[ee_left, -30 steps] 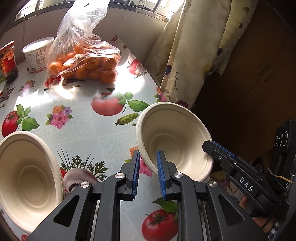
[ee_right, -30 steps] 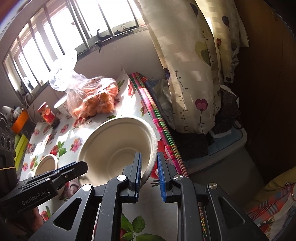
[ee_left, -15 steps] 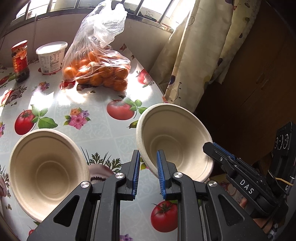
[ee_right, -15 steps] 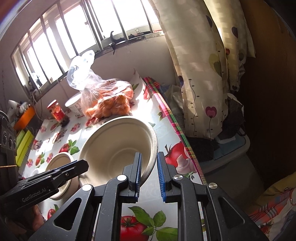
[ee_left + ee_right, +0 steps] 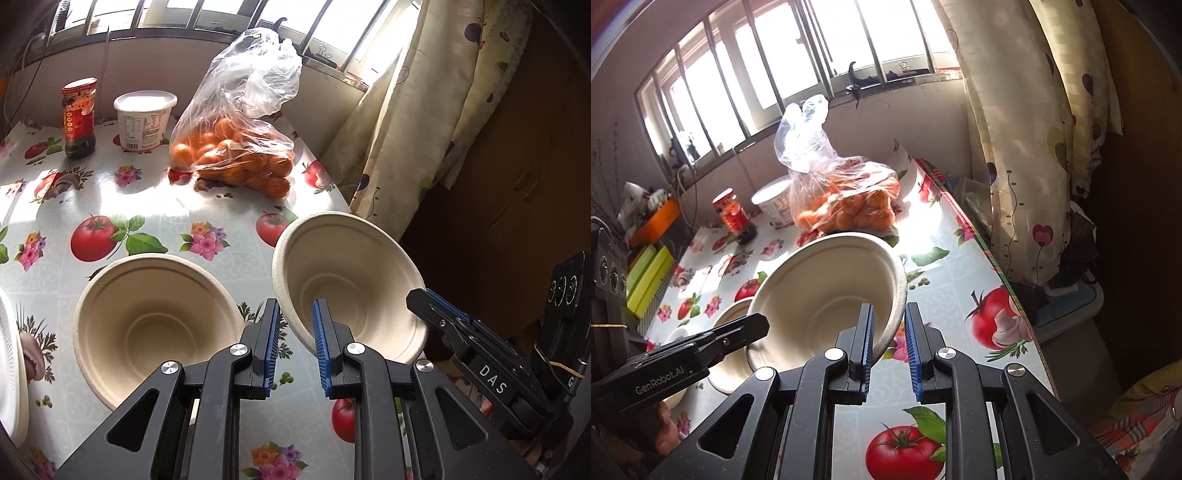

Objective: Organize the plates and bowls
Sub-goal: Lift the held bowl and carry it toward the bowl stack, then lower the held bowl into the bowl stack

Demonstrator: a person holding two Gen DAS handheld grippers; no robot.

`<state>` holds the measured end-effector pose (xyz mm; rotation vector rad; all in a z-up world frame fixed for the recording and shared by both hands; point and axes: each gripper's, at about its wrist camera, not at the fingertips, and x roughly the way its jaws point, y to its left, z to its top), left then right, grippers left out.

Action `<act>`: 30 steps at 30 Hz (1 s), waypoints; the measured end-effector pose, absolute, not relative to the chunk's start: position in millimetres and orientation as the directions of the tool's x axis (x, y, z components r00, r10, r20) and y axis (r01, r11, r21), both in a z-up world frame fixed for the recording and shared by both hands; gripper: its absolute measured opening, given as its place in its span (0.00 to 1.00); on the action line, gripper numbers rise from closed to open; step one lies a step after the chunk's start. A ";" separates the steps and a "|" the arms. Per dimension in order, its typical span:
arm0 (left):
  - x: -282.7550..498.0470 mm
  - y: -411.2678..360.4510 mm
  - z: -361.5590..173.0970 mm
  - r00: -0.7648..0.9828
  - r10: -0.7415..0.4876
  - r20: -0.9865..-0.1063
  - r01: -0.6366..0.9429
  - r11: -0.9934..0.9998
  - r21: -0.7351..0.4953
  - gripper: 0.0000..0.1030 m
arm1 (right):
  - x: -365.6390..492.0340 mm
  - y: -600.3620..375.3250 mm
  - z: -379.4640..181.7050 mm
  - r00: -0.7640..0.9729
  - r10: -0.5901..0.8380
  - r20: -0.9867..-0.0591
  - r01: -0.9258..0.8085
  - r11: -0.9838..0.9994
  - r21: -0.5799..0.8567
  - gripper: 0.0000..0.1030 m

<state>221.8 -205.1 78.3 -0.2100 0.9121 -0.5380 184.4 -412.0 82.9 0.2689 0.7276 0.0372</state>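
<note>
A: While both grippers share one load, what step would you call this?

B: A carry, I'd judge. The left gripper (image 5: 294,345) has its jaws nearly closed on the near rim of the lifted bowl (image 5: 343,284), and the right gripper (image 5: 889,345) is clamped fully onto the opposite rim, the same bowl seen from its side (image 5: 827,295). It hangs tilted above the surface (image 5: 155,195), clear of it.

A: And where should it go?

B: Probably into the second bowl (image 5: 155,325), which sits on the surface just left of the held one, seemingly empty. Something white (image 5: 9,373) shows at the far left edge; I can't tell what.

A: So the next move?

B: Swing the bowl over its twin, level it, lower it until they nest, then open both jaws together.

A: Anything beyond?

B: A bag of oranges (image 5: 236,155), a white tub (image 5: 144,122) and a jar (image 5: 78,118), well apart near the window.
</note>
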 end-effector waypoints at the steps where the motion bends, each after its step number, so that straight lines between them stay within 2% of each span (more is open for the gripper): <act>1: 221.5 -201.3 79.1 0.496 -0.523 -0.693 0.348 0.851 -0.393 0.19 | 184.5 -408.3 83.6 0.748 0.130 -0.651 0.054 0.966 0.255 0.17; 30: 220.6 -101.9 72.1 0.574 -0.431 -0.696 0.199 0.898 -0.392 0.19 | 204.8 -313.5 74.1 0.711 0.252 -0.656 -0.095 0.959 0.265 0.17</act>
